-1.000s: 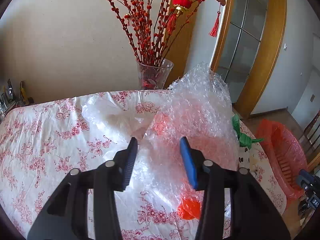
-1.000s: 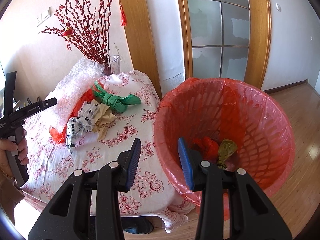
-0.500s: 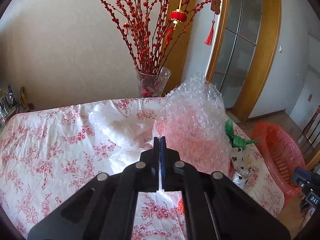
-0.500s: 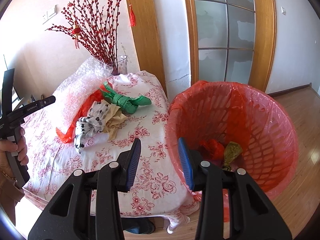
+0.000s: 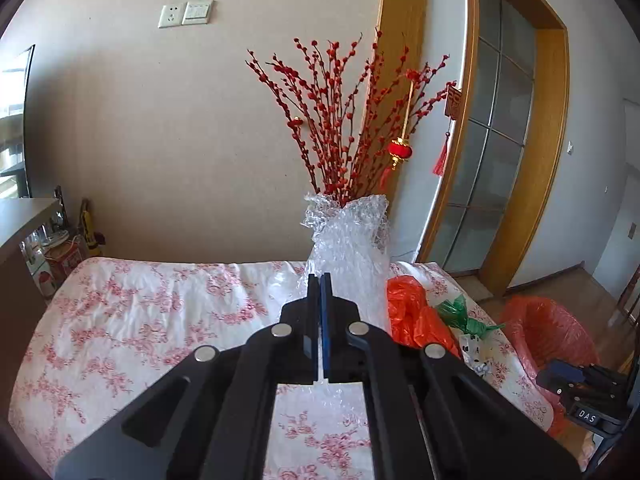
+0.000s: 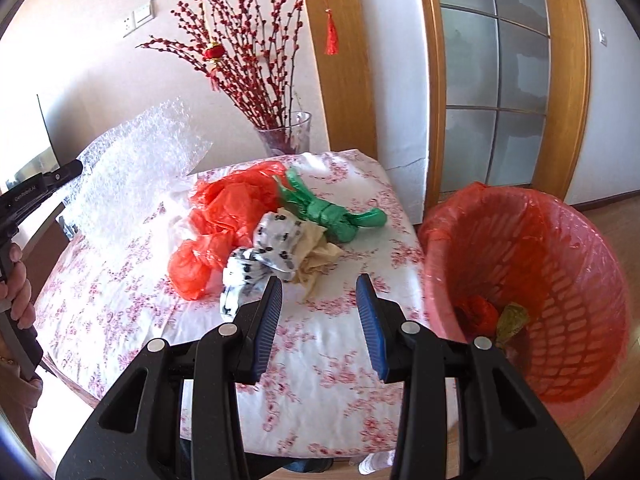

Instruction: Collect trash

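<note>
Two hand-held grippers are recorded: left hand-held gripper [image 5: 319, 280] is clamped on bubble wrap [image 5: 352, 236], held raised above the counter [image 5: 160, 320]; right hand-held gripper [image 6: 318, 292] is held part-open, empty, beside the red-lined bin [image 6: 560, 264].

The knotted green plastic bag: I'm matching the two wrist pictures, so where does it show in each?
Left wrist: knotted green plastic bag lies right of centre, between the orange plastic bag and the red-lined waste basket.
Right wrist: it lies above centre on the table.
Shared landmark: the red berry branches.
</note>
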`<action>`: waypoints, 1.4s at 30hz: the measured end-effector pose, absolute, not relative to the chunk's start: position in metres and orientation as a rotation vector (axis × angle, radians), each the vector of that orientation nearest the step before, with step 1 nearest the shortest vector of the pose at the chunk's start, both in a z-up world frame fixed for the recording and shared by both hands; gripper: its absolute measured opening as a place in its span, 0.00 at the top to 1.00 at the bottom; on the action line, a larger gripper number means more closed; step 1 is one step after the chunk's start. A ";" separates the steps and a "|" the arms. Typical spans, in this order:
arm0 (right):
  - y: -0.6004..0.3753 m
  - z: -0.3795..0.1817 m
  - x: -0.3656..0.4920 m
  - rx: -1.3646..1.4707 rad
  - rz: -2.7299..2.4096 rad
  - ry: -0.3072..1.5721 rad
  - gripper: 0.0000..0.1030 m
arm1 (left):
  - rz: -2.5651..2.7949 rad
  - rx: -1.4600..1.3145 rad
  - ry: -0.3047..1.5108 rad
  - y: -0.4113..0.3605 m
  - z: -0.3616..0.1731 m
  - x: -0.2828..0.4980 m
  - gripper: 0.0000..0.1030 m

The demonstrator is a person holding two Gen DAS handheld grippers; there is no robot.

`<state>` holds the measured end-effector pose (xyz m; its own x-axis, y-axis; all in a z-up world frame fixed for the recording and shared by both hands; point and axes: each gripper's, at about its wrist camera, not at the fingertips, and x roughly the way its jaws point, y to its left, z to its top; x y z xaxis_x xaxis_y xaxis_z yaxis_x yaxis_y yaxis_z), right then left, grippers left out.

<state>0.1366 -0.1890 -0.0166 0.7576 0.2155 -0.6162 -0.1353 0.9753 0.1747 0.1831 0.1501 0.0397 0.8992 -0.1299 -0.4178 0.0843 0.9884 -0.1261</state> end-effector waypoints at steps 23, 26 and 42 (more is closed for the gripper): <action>-0.123 -0.058 0.177 0.084 0.116 0.828 0.90 | -0.077 -0.102 0.421 0.190 0.041 0.152 0.97; -0.133 -0.049 0.163 0.090 0.132 0.791 0.91 | -0.094 -0.100 0.417 0.185 0.043 0.150 0.97; -0.189 -0.005 0.114 0.130 0.101 0.678 0.91 | -0.238 -0.092 0.384 0.128 0.057 0.131 0.97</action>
